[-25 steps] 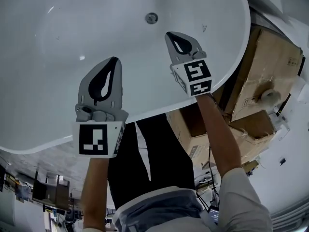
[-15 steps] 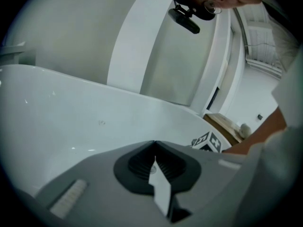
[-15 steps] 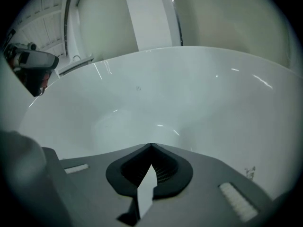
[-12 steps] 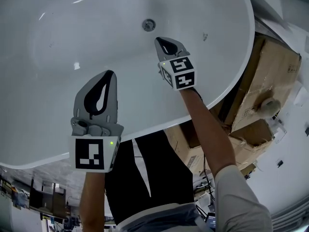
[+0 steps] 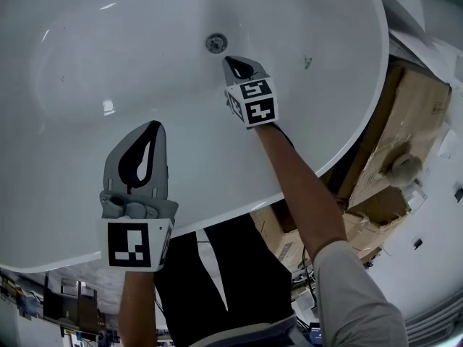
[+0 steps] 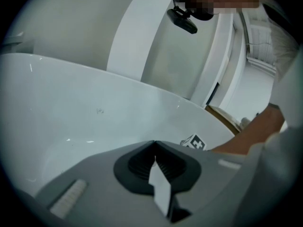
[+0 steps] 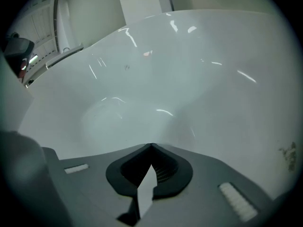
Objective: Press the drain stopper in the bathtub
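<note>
- Our right gripper (image 5: 231, 63), jaws together and empty, is just beside the drain stopper (image 5: 215, 43); we should press its centre squarely.
- Left gripper (image 5: 152, 132), also closed empty, hangs apart.

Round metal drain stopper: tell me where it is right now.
Head view: the round metal drain stopper sits in the white bathtub's floor, top centre, just beyond the right gripper's tips, far from the left gripper.

Bathtub (image 5: 108, 49) cut off at top edge; drain stopper (image 5: 215, 43) too small to tell whether pressed
</note>
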Demonstrator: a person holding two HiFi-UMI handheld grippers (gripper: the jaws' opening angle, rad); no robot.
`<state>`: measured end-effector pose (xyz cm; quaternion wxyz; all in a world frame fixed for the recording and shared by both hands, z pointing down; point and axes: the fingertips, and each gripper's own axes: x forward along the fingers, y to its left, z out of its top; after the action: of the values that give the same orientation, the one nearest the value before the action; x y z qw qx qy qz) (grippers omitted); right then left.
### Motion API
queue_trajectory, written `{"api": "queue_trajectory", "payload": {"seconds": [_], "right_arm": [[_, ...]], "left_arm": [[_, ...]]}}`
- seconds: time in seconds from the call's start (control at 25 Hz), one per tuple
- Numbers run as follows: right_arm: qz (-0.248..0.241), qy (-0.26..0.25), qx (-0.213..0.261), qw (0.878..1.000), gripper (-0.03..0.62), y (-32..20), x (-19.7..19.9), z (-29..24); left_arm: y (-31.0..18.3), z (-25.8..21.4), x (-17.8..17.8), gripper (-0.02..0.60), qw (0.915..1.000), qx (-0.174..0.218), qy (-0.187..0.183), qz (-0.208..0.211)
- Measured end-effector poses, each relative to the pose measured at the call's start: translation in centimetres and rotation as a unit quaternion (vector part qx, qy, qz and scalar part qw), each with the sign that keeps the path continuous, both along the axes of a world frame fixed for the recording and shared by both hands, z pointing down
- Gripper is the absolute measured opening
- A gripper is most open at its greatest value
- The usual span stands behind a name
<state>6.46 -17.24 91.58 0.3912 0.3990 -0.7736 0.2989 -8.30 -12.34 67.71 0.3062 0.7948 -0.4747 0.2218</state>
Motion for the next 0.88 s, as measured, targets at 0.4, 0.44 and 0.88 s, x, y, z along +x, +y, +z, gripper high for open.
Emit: {"api": "queue_trajectory", "payload": {"seconds": [0.4,0.44,0.88], "right_arm": [[-0.025,0.023,-0.013,0.999,-0.006,-0.8,-0.3,5.8],[-0.027,0.024,-0.013,0.999,-0.006,-0.8,-0.2,6.2],[-0.003,0.036,-0.020,0.999,-0.007,-2.2,0.0,11.9]], "left_arm": [[0.1,3.1,0.1,0.000,0.9997,-0.021,-0.009,0.003],[0.1,3.3,0.3,0.000,0.9997,-0.022,-0.007,0.003],[1.1,5.2,0.0,0.000,0.9994,-0.025,-0.023,0.009]]}}
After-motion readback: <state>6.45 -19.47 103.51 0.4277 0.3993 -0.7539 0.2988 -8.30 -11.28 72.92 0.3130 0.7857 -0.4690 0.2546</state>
